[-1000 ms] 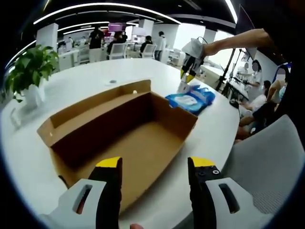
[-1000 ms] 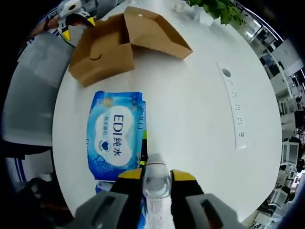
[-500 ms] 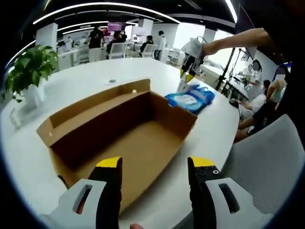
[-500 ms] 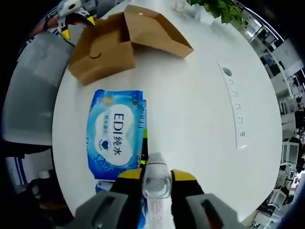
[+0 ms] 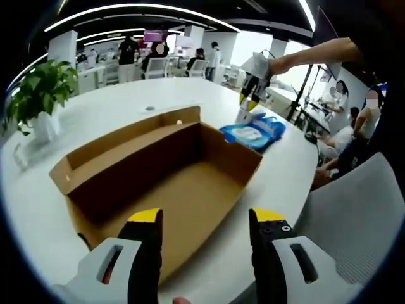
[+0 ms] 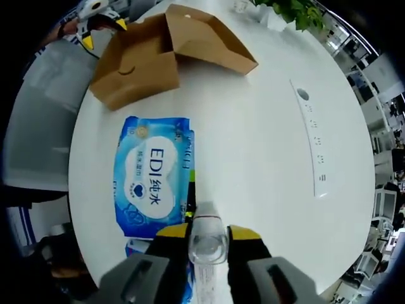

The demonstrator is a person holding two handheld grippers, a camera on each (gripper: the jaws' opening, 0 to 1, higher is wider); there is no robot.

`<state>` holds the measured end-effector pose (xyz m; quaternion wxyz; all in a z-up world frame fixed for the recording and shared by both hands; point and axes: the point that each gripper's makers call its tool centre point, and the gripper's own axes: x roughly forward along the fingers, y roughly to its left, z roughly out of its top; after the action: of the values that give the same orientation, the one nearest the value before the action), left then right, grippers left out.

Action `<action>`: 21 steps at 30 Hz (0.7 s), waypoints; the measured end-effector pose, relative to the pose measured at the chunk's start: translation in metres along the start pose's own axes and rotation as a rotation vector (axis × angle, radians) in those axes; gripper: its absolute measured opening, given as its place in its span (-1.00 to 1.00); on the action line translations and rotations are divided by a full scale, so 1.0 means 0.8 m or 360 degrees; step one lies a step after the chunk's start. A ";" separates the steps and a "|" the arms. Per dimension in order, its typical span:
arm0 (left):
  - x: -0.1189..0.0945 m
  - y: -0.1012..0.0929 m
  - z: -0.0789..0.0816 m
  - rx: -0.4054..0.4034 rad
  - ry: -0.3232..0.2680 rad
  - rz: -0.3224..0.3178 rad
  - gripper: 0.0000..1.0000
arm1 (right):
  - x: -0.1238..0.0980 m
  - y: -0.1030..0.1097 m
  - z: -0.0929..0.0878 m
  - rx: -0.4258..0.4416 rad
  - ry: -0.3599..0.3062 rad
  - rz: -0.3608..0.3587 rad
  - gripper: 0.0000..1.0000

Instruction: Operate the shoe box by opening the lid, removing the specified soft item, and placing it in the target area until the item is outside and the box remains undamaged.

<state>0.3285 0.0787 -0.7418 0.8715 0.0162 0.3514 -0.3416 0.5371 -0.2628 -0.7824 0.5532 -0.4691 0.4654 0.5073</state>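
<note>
The brown cardboard shoe box [image 5: 190, 183] lies open on the white round table, its inside bare and its lid flap folded out to the far side. My left gripper [image 5: 202, 218] hovers open at the box's near end with nothing between its jaws. Beyond the box lies a blue pack of wet wipes [image 5: 256, 132]. My right gripper [image 5: 252, 95] stands over the pack's far end. In the right gripper view the pack [image 6: 152, 180] lies flat, printed "EDI", and my right gripper [image 6: 207, 233] is shut on a clear shiny end that seems to belong to the pack. The box [image 6: 136, 69] and left gripper [image 6: 95, 19] sit at the top left.
A potted plant [image 5: 38, 88] stands at the table's left side. A white power strip [image 6: 312, 142] runs along the table to the right of the pack. A grey chair [image 5: 361, 209] sits close to the table edge. People and desks fill the background.
</note>
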 end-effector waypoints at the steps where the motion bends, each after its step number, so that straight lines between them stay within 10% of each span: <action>1: 0.000 0.000 0.000 0.0000 -0.0001 0.0001 0.12 | 0.000 0.000 0.000 0.0001 0.0000 0.0001 -0.62; 21: 0.000 -0.001 -0.002 0.0000 0.0004 -0.0004 0.11 | 0.000 -0.004 -0.007 -0.0001 0.0015 -0.0018 -0.50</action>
<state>0.3268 0.0784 -0.7424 0.8707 0.0163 0.3526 -0.3426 0.5405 -0.2687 -0.7829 0.5537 -0.4744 0.4651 0.5020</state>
